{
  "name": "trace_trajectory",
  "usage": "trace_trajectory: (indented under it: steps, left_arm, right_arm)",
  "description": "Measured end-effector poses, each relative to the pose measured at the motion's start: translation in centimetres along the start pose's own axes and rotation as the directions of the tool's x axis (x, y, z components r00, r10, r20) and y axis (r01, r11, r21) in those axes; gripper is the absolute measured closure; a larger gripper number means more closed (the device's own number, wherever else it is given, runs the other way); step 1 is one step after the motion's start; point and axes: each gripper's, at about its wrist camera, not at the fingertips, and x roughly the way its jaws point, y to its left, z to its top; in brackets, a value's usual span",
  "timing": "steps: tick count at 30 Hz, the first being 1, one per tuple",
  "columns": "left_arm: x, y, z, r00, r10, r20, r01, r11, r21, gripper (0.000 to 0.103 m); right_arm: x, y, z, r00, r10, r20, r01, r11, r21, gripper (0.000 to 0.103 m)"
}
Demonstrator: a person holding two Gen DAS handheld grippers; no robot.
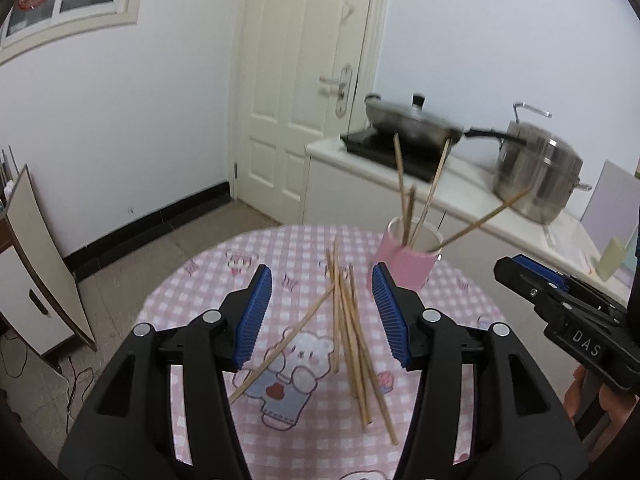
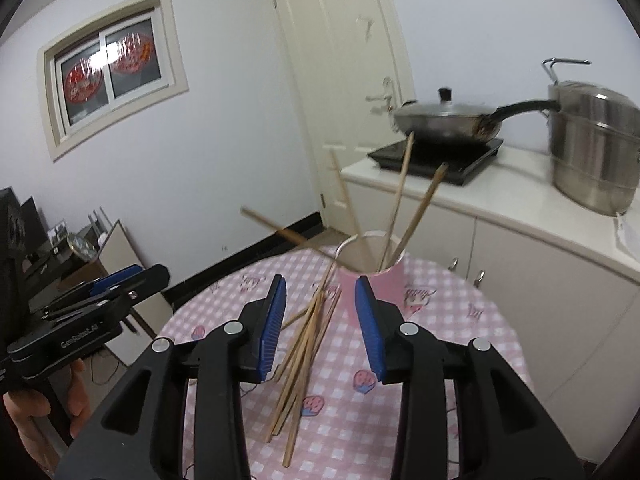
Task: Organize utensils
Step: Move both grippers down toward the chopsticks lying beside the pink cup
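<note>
Nearest are the left tongs (image 1: 322,316), with their blue pads apart and nothing between them. They hang over the loose chopsticks (image 1: 352,344), which lie in a messy pile on the pink checked counter (image 1: 192,280). One stick lies slanted off to the side of the pile. The right tongs (image 2: 320,328) are apart too, holding nothing, and they also point at the pile.

Just behind the pile stands the pink cup (image 1: 408,264). A few chopsticks already stand in it, leaning out over its rim.

Farther back are a pan (image 2: 448,120) and a big steel pot (image 2: 592,148).

The job looks partly done. The step now seems to be picking up the next stick. For that, one pair of tongs must come down, close on a single stick, then lift it and drop it into the cup.
</note>
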Motion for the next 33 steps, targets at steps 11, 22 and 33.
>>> trace_trajectory:
  steps: [11, 22, 33]
  left_arm:
    - [6.5, 2.7, -3.2, 0.985, -0.025, -0.173, 0.023, 1.000, -0.016, 0.051]
    - [12.1, 3.4, -4.8, 0.955, -0.069, -0.289, 0.063, 0.998, -0.031, 0.051]
    - [16.0, 0.9, -4.8, 0.935, -0.091, -0.342, 0.100, 0.995, 0.009, 0.051]
  right_arm:
    - [7.2, 1.5, -4.3, 0.985, 0.012, -0.171, -0.018, 0.999, -0.036, 0.069]
    - [13.2, 0.9, -6.8, 0.953, 0.011, -0.303, -0.015, 1.000, -0.008, 0.082]
    - [14.6, -1.2, -6.9, 0.936, 0.035, -0.350, -0.031, 0.999, 0.018, 0.103]
